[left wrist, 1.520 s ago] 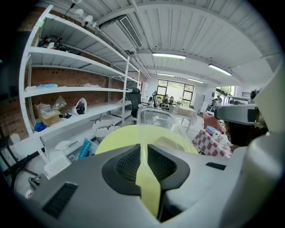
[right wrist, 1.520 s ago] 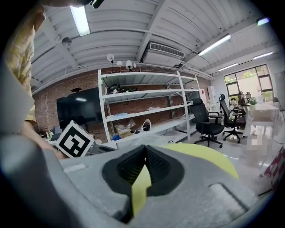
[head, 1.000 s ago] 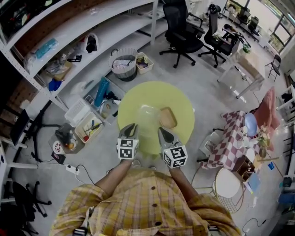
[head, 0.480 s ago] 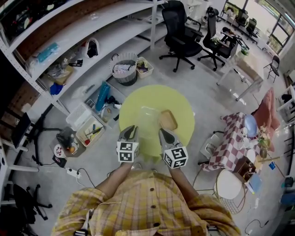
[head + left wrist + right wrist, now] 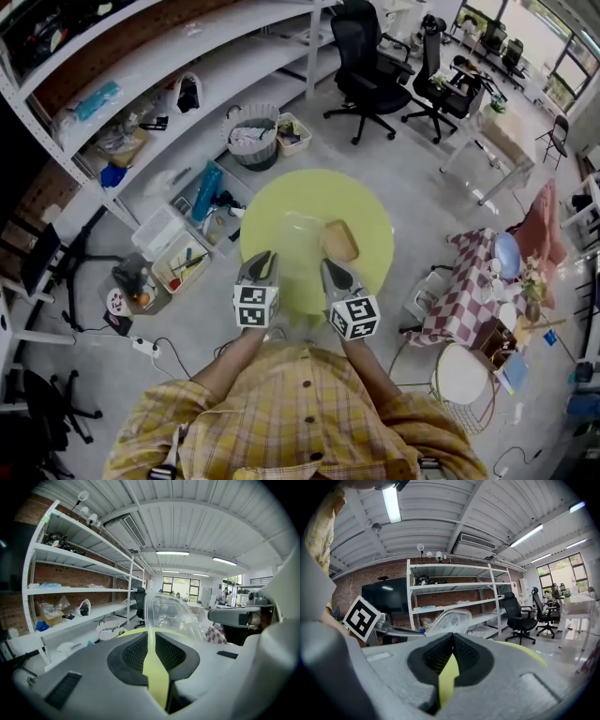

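The left tool point(image 5: 263, 259), jaws closed on nothing, hovers over the near side of the round yellow counter point(image 5: 366, 202). The clear plastic container point(image 5: 300, 234) lies just beyond, between both tools. The right tool point(image 5: 329, 265) is likewise closed and empty.

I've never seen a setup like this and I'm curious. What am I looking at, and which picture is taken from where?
A person in a plaid shirt holds a two-jaw grasping tool in each hand. The head view looks down from a camera on the person's head. The two gripper views come from cameras riding on each tool, looking along its jaws. The left tool and right tool hover above a round yellow-green table. On it lie a clear plastic container and, beside it, a flat tan thing. Both tools' jaws are together, holding nothing.
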The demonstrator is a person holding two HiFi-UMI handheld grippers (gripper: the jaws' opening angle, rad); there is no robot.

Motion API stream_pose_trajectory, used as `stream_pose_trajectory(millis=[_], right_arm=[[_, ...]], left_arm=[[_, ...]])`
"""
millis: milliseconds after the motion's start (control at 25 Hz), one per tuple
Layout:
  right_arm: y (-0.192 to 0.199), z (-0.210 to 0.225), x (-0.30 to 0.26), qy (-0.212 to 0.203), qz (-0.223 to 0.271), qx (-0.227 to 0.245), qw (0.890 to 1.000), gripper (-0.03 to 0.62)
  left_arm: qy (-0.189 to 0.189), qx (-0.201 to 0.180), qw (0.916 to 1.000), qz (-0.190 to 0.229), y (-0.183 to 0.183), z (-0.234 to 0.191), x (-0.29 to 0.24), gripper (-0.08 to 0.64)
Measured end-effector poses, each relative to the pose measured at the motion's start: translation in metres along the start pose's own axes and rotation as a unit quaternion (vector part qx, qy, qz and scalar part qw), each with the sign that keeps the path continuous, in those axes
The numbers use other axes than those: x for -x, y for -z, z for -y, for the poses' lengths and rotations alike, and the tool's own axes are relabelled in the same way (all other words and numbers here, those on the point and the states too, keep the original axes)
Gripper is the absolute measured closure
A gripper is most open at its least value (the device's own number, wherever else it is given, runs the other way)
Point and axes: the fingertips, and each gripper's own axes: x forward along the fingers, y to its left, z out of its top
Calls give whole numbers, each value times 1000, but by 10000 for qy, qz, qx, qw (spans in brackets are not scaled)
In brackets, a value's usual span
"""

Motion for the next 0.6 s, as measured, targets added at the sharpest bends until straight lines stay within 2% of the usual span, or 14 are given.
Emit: stream_pose_trajectory(millis=[200, 600], right_arm=[[3, 2, -2, -24, -15, -30, 10000, 595], [3, 5, -8, -111, 15, -29, 9999, 595]], left_arm=[[-19, -83, 10000, 11, 5, -2, -5, 508], [-84, 11, 10000, 43, 0, -6, -8, 508]])
